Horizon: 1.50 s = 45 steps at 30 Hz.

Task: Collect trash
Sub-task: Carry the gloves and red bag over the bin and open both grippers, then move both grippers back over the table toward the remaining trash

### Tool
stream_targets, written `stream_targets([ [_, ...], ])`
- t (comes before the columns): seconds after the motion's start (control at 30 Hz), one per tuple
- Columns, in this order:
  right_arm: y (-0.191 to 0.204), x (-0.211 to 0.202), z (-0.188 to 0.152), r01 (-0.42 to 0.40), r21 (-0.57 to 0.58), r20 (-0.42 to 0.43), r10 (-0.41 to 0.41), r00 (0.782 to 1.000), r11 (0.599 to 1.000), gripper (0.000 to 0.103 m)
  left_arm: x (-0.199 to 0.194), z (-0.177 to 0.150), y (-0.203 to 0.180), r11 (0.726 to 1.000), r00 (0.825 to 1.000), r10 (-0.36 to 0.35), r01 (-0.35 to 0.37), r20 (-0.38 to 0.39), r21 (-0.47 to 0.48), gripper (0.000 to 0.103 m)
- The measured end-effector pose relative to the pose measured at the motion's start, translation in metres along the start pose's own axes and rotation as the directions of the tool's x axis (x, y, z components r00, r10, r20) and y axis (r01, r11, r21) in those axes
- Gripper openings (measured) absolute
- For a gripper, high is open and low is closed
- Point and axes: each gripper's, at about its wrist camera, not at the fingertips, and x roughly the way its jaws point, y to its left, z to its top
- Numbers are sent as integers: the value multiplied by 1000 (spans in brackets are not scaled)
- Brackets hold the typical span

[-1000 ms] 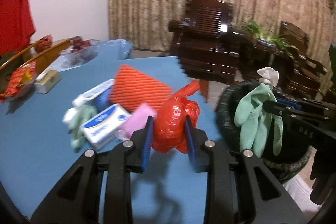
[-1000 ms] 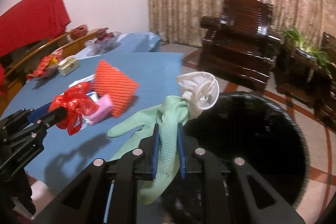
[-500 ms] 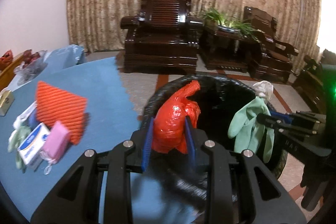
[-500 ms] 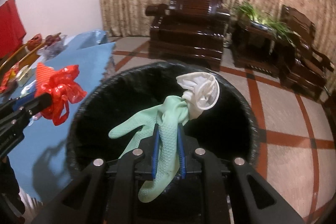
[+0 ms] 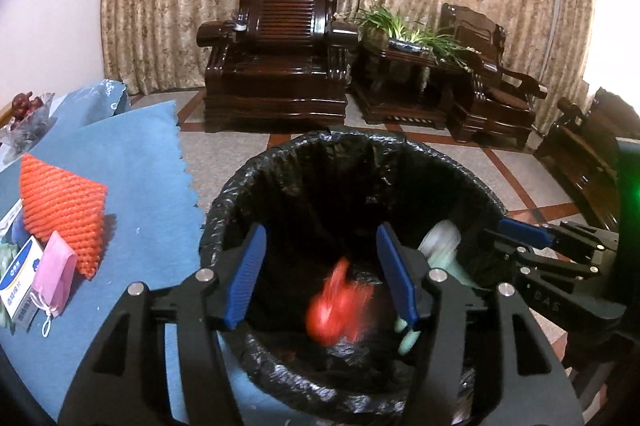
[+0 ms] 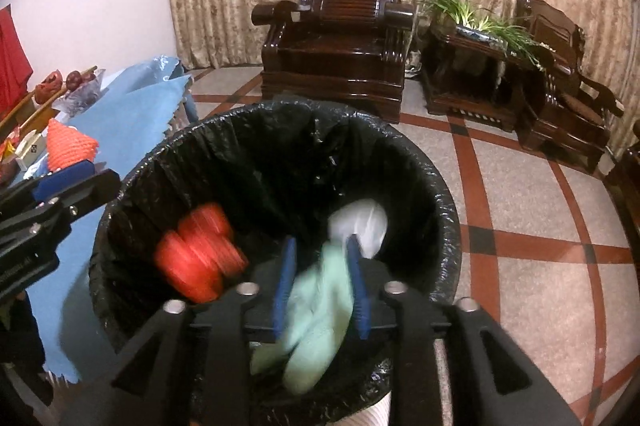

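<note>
A bin lined with a black bag (image 5: 304, 162) (image 6: 416, 162) stands beside the blue table. My left gripper (image 5: 320, 262) is open over the bin. The red plastic bag (image 5: 338, 310) (image 6: 200, 258) is blurred, falling inside the bin below it. My right gripper (image 6: 320, 266) (image 5: 520, 230) is open over the bin's right side. The green rubber glove with its white cuff (image 6: 320, 306) (image 5: 440, 238) is blurred, dropping between its fingers into the bin.
The blue table (image 5: 132, 166) holds an orange foam net (image 5: 60, 202), a pink pouch (image 5: 54, 278) and a white-blue box (image 5: 20, 278). Dark wooden armchairs (image 5: 280, 54) and a plant stand (image 5: 400, 38) stand behind on the tiled floor.
Both grippers have opened over the bin. The red bag left the left gripper and the green glove left the right gripper; both are falling in.
</note>
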Motion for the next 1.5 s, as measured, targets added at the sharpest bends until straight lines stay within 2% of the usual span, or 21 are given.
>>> stream_targets([
  [0.07, 2, 0, 0, -6, 2, 0, 6, 1000, 1000, 38, -5, -1, 9, 1000, 1000, 10, -10, 7, -17, 62],
  [0.17, 6, -4, 2, -20, 3, 19, 20, 1000, 1000, 54, -18, 0, 25, 998, 998, 52, -51, 27, -32, 72],
  [0.23, 12, -7, 5, -25, -3, 35, 25, 999, 1000, 74, -26, 0, 34, 996, 996, 76, -74, 40, -41, 78],
  [0.3, 21, -11, 9, -31, -8, 60, 31, 998, 999, 88, -37, 0, 51, 992, 992, 113, -110, 50, -54, 86],
  [0.33, 24, -11, 11, -38, -10, 66, 39, 997, 999, 94, -43, 0, 58, 990, 990, 128, -125, 54, -63, 87],
  [0.4, 37, -13, 15, -65, -17, 83, 66, 994, 998, 97, -57, -2, 73, 983, 983, 170, -165, 63, -82, 91],
  [0.57, 78, -13, 26, -123, -65, 106, 129, 986, 990, 97, -86, -8, 113, 957, 960, 272, -263, 64, -124, 93],
  [0.8, 144, -5, 37, -210, -139, 119, 227, 967, 968, 97, -127, -22, 174, 894, 903, 427, -411, 57, -177, 94],
  [0.93, 179, 0, 41, -253, -179, 123, 277, 953, 951, 97, -142, -33, 206, 856, 874, 484, -464, 38, -227, 94],
  [1.1, 222, 8, 45, -306, -218, 112, 336, 935, 927, 97, -152, -48, 234, 821, 848, 530, -509, 16, -259, 93],
  [1.27, 261, 26, 43, -338, -242, 74, 365, 928, 909, 95, -155, -63, 259, 790, 827, 563, -543, -15, -283, 93],
  [1.37, 281, 35, 40, -350, -262, 51, 375, 926, 899, 91, -155, -70, 271, 775, 816, 577, -561, -36, -292, 93],
  [1.5, 308, 52, 38, -375, -282, 10, 393, 919, 883, 80, -152, -76, 280, 765, 811, 583, -569, -52, -301, 93],
])
